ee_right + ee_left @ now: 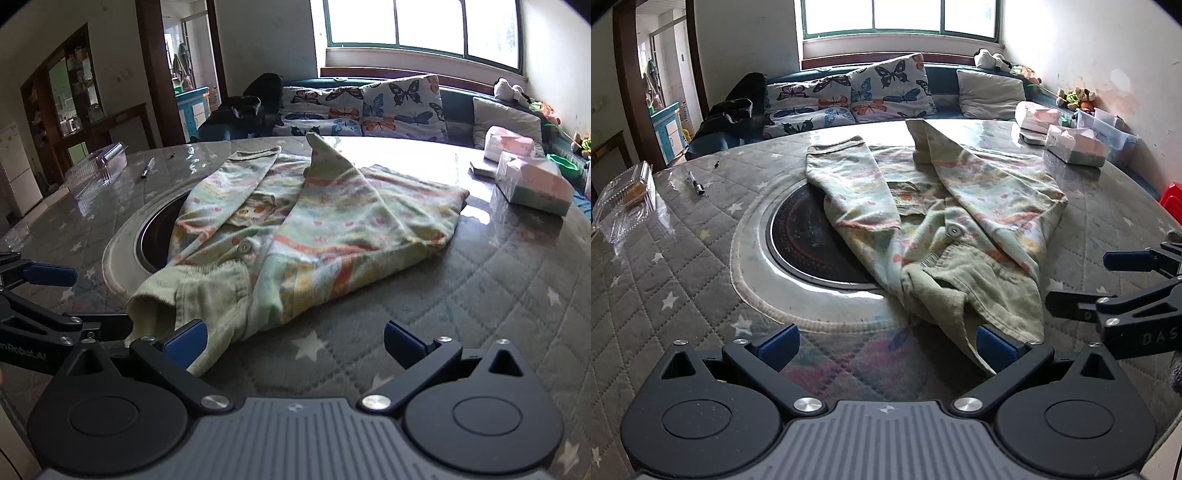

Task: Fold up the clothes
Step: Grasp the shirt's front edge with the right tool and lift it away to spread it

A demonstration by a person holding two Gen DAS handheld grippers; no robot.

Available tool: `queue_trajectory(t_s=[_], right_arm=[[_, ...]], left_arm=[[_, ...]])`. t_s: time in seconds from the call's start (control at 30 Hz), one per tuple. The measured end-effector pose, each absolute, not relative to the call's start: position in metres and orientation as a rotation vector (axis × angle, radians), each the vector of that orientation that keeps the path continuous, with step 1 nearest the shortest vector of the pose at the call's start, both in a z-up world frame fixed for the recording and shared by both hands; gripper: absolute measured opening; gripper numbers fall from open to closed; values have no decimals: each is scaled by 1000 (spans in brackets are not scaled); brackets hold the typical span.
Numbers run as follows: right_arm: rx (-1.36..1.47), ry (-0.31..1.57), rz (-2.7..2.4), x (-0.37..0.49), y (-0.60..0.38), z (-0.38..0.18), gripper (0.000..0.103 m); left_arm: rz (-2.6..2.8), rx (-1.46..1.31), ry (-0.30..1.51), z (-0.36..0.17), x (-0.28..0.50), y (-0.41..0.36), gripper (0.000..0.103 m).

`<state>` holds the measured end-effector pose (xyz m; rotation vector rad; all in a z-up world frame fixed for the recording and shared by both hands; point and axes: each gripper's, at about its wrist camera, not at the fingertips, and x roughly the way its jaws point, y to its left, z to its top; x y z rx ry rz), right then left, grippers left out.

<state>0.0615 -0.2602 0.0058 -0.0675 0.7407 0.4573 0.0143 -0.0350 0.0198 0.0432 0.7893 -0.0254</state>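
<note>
A pale green patterned shirt lies on the round table with both sleeves folded in over its front and its ribbed collar nearest me. My left gripper stands open at the near edge, its right fingertip just touching the collar end. My right gripper is also open, with its left fingertip at the shirt's near corner. Nothing sits between either pair of fingers. Each gripper shows in the other's view: the right gripper at the right edge, the left gripper at the left edge.
The round table has a quilted star cover and a dark round inset partly under the shirt. A clear plastic box and a pen lie at the left. Tissue packs sit at the right. A sofa with butterfly cushions runs behind.
</note>
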Motion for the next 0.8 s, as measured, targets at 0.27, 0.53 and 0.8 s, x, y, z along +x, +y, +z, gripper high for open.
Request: queue_trajectory(t_s=[0.27,0.53,0.8], right_arm=[[-95,736,442,101,-258,15,95],[-146,733,434,157,-241,23,85],[-168,717,457,214,-212,31,72]], left_arm=[[-11,26,775,25,33,-28,103],[-18,7,784,26,53,-27,103],[-31,-38,761,37,60,-19,103]])
